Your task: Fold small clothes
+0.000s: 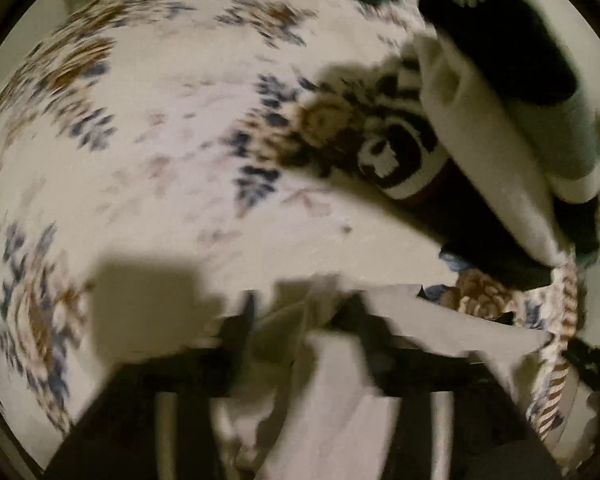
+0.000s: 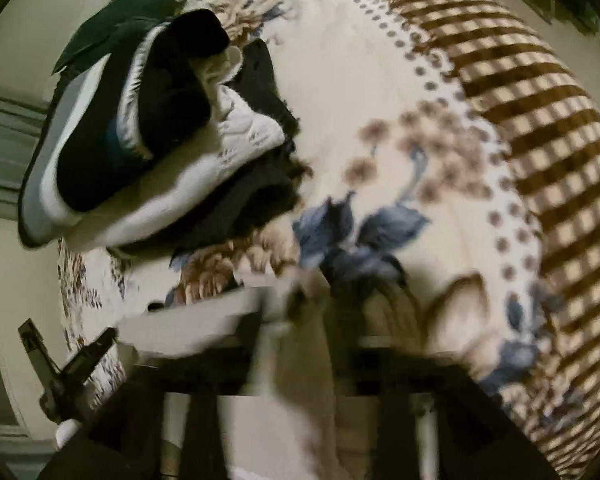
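- A pale grey-white small garment [image 1: 340,380] hangs bunched at the near edge of the left wrist view, and one flat flap of it stretches out to the right. In the right wrist view the same cloth [image 2: 296,400] falls in a soft fold at near centre, with a flat edge running to the left. Both views are blurred, so its type cannot be told.
- A pile of folded clothes [image 2: 148,140] lies at far left on the floral blanket: dark, white and grey layers, stacked unevenly. In the left wrist view the pile [image 1: 500,128] sits at far right, with a black-and-white patterned piece at its left side.
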Demonstrator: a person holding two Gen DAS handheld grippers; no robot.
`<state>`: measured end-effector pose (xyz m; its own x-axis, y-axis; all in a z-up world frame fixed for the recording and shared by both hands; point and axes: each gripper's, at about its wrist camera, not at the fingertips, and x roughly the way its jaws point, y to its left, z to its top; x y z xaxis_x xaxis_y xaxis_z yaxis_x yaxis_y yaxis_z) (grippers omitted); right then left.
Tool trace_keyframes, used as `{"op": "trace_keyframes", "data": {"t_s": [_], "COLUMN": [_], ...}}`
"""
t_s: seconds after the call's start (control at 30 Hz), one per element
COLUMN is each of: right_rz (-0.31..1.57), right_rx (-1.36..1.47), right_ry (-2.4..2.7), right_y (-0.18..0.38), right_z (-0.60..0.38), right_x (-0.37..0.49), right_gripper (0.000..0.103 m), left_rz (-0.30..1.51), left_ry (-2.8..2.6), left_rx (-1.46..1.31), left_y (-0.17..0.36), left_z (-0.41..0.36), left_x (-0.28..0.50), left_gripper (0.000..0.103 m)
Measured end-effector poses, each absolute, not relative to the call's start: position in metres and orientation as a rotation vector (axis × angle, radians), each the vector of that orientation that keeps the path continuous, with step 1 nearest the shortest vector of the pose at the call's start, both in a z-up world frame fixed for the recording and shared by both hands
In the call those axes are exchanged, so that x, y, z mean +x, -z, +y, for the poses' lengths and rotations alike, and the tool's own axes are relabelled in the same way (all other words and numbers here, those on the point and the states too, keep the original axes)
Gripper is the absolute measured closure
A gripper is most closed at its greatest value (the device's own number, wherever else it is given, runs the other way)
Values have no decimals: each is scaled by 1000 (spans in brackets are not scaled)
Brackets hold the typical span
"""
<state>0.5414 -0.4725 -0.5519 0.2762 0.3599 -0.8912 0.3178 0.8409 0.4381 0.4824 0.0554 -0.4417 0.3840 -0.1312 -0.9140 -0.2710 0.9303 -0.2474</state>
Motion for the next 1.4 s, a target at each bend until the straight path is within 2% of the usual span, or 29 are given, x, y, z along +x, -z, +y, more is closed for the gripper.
{"op": "trace_keyframes", "data": {"t_s": [0.03,0.13,0.33,0.43,0.63,0.67,0.73,0.8,0.93,1.27,1.3,1.4], "right_rz": [1297,1305,1403,1403,1273,1235,1207,1192,1188,1344,1368,1454], "right_rx": [620,649,902,1082,1248,1271,1282,1278,1246,1152,1140,1087], "right_ry": [-36,-36,22,20,44,57,84,104,105,84,83,122], "right_y": [546,542,591,626,662,663,665,662,646,620,623,632], "right_z": [-473,-471,-460,-451,-441,-441,-438,-435,-433,-438,-440,-447], "right_x": [525,476,381,357,349,347,346,342,340,279,272,260], "right_gripper": [34,34,34,34,35,39,78,83,88,89,88,75], "left_rz": [1160,1176,1325,1342,1274,1257,1213,1183,1152,1255,1284,1349], "left_ry": [-104,-159,-177,-152,-178,-186,-187,-160,-125,-85,-70,-65], "left_rx": [-425,-516,-806,-931,-923,-918,-899,-885,-843,-809,-798,-785], "left_y": [437,441,499,522,535,534,528,520,505,499,505,515], "left_z": [64,79,80,70,59,59,58,58,57,67,66,69], "left_x": [463,411,332,324,344,345,343,338,325,261,259,256], "left_gripper": [34,33,33,33,33,40,82,91,94,94,93,87]}}
